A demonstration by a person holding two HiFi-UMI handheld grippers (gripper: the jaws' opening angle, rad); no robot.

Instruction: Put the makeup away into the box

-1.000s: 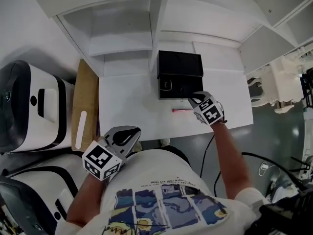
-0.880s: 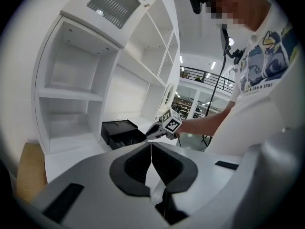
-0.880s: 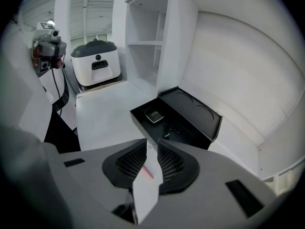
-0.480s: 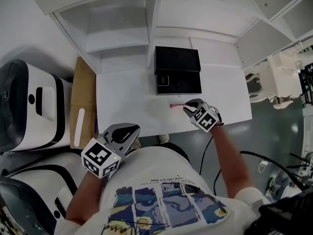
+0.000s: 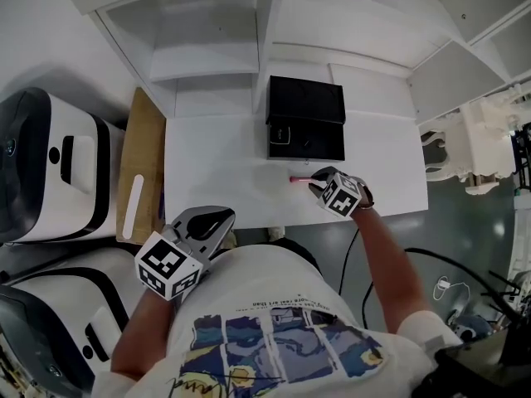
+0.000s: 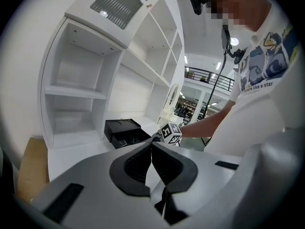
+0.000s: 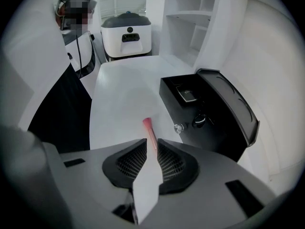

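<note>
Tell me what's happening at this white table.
A person holds a hand-held gripper in each hand. The right hand-held gripper points down with a pink makeup stick, lying on the table before the open black box, between its slightly parted jaws, not clearly clamped. The left hand-held gripper is shut and empty near the person's body.

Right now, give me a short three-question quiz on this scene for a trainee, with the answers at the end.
1. True or false: the black box on the white desk has its lid raised.
2. Multiple choice: what lies between the jaws of the right claw? A) a pink makeup stick B) a powder compact C) nothing
3. Fill in: the jaws of the left claw stand ___ (together or apart), with nothing between them.

Key: 1 true; 2 A; 3 together.
</note>
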